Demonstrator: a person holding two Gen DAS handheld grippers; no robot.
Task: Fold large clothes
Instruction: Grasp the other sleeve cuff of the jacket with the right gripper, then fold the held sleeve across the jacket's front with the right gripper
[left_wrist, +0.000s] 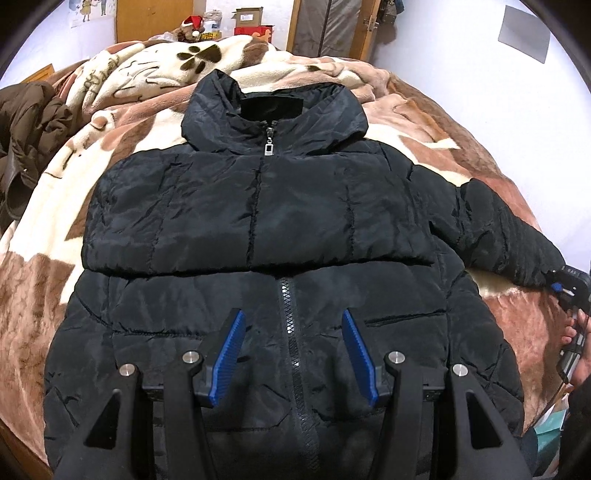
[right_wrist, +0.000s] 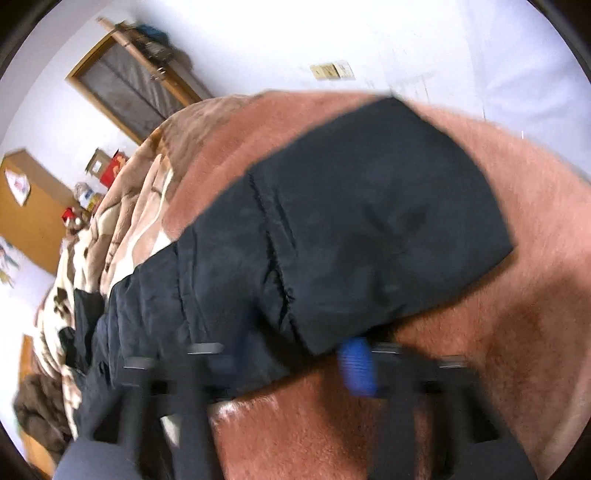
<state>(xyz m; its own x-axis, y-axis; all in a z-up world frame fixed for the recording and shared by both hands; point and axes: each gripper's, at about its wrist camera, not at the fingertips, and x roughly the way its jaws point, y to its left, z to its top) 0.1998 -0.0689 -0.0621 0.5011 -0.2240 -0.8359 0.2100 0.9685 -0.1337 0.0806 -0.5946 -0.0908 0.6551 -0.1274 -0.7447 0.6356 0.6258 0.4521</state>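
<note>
A bed (left_wrist: 498, 122) covered with a brown and cream fleece blanket (left_wrist: 122, 122) fills both views, with white walls, a wooden door frame and a cluttered shelf seen behind it. A black puffer jacket (left_wrist: 266, 229) is laid front-up on the blanket, zipped, its collar pointing to the far end of the bed. One sleeve is folded across the chest; the other sleeve (left_wrist: 513, 236) is stretched out to the side, down toward the blanket's edge. A brown coat (left_wrist: 33, 122) is heaped at the far left of the bed.

The left gripper (left_wrist: 291, 354) is held over the jacket's lower front, its blue-padded fingers (left_wrist: 231, 354) spread apart on either side of the zip and grasping nothing.

The right gripper (right_wrist: 295, 365) is seen at the cuff end of the outstretched sleeve, in a heavily blurred view. One blue pad shows just under the cuff's edge and the other finger is hidden behind the fabric; whether the fingers are clenched on the sleeve cannot be told. A hand (left_wrist: 576, 343) is visible on its handle.
</note>
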